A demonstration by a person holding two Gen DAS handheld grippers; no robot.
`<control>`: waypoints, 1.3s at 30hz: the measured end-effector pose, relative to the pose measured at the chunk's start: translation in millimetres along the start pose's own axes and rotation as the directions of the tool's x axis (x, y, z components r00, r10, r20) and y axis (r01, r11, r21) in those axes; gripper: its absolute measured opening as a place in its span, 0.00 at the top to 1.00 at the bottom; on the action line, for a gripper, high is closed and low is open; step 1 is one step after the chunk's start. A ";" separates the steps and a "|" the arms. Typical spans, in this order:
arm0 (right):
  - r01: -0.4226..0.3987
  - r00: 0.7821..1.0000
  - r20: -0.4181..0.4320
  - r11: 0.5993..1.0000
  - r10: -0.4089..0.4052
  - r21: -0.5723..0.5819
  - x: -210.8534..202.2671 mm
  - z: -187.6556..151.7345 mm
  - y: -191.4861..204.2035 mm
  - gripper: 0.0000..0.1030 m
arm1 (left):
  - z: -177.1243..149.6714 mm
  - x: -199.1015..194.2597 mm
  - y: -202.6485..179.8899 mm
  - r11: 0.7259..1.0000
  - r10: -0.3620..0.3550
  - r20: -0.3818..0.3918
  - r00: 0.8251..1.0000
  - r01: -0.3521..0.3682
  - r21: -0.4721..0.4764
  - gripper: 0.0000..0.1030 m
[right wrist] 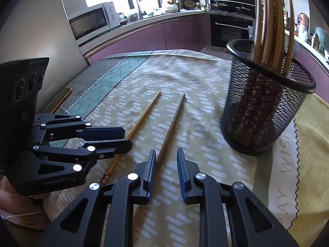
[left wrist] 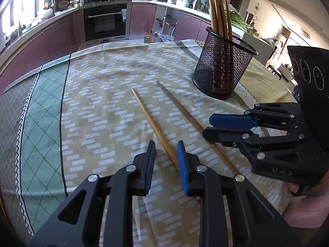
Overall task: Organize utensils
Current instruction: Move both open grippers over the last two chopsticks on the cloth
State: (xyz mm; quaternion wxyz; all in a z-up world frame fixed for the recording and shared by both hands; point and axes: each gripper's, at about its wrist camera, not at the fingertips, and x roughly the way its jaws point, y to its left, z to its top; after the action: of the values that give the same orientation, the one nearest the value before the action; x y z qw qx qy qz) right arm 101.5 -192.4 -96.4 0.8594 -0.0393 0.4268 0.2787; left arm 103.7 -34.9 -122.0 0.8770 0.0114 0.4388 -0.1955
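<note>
Two wooden chopsticks lie loose on a yellow patterned tablecloth [left wrist: 92,103], nearly side by side, with their long axes running away from the grippers toward the far edge of the table.

Furthest left is the left chopstick [left wrist: 152,119]. The left gripper [left wrist: 165,144] is angled down over its near, thicker end. The stick passes between the two blue-padded fingers, close to the right-hand pad. The jaws are open only a narrow way and a gap shows on the other side, so they seem to hold nothing yet.

Next to the right is the right chopstick [right wrist: 171,127]. The right gripper [right wrist: 165,154] sits over it in the same way. Its jaws are also narrowly parted, and the stick runs just beside the left pad without looking pinched.

Furthest right, and beyond both grippers, stands an upright black mesh holder [left wrist: 222,65] that already holds a bundle of chopsticks [left wrist: 218,10]. It is well apart from the two loose ones, and the right hand is the nearer to it.

Each stick lies lengthwise in its gripper's gap, so closing the jaws should catch it near the thick end.
</note>
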 end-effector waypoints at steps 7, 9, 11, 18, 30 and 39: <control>-0.014 1.000 0.004 1.000 0.014 0.002 -0.4 2.5 0.1 0.80 | 1.9 0.2 1.5 1.000 0.005 -0.004 1.000 -0.005 -0.009 0.78; -0.013 1.000 -0.001 1.000 0.013 -0.002 3.3 3.7 1.5 0.80 | 2.1 0.7 1.5 1.000 0.009 -0.006 1.000 -0.009 -0.001 0.78; -0.001 1.000 -0.004 1.000 0.001 -0.006 7.2 4.3 1.9 0.80 | 3.0 1.8 1.4 1.000 0.013 -0.007 1.000 -0.013 0.004 0.78; 0.005 1.000 -0.002 1.000 -0.005 0.000 9.0 5.1 -0.6 0.85 | 9.1 7.4 1.4 1.000 0.023 -0.003 1.000 -0.023 -0.001 0.81; 0.020 1.000 0.009 0.999 -0.021 0.026 5.5 8.8 -13.4 0.89 | 19.3 17.0 -0.3 0.999 0.039 0.003 0.999 -0.039 -0.022 0.87; 0.024 1.000 0.002 0.999 -0.024 0.031 8.6 7.3 -16.2 0.82 | 16.7 15.0 -6.3 0.999 0.050 -0.006 0.999 -0.050 0.015 0.75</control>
State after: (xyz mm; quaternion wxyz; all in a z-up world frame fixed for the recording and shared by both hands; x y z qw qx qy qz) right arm 119.1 -200.0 -101.1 0.8638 -0.0308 0.4295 0.2617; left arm 122.3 -48.9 -122.5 0.8800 0.0296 0.4399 -0.1767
